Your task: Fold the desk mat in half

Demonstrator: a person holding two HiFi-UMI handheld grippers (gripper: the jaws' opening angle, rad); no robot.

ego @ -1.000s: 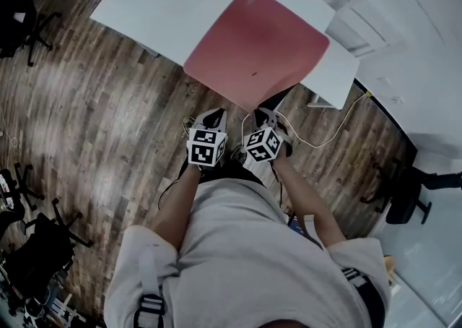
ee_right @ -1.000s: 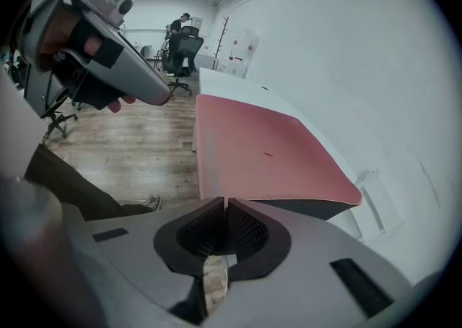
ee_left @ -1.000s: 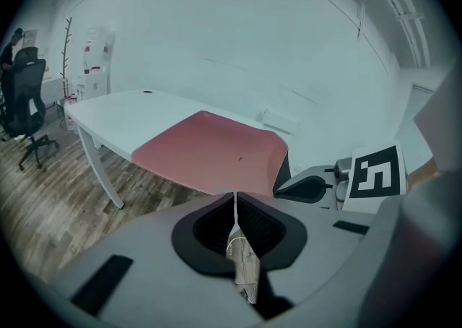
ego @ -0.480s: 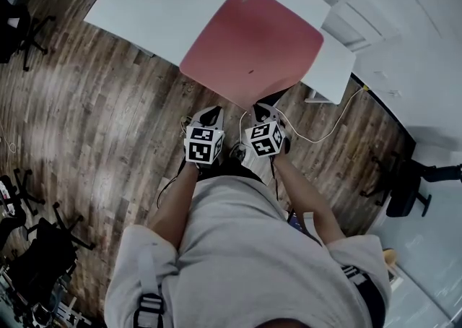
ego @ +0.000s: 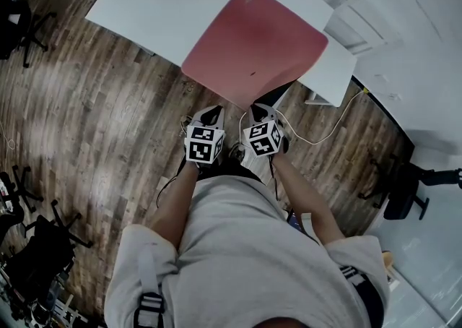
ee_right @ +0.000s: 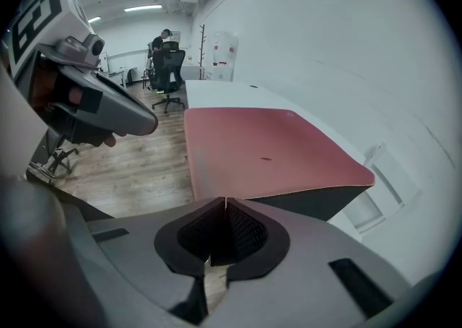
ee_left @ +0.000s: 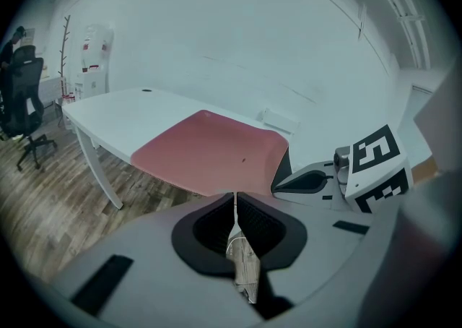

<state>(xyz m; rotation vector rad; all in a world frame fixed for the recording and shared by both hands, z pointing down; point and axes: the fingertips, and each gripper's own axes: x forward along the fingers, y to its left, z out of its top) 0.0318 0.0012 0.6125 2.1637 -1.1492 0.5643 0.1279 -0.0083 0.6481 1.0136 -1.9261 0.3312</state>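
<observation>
While the pink desk mat (ego: 253, 41) lies unfolded on the white surface (ego: 159, 1), its near edge juts past the rim. My right claw (ee_right: 226, 202) is clenched on that edge by the near right corner, which is lifted and shows a black underside. My left claw (ee_left: 235, 195) is clenched too, its tips at the same edge; I cannot tell whether it pinches the mat.

One red desk mat (ego: 253, 45). One white worktop (ego: 159, 1) under it. Two grippers at frame centre: the left gripper (ego: 214, 112) and the right gripper (ego: 261, 108). One white cable (ego: 325, 136) on the floor, right of centre.
</observation>
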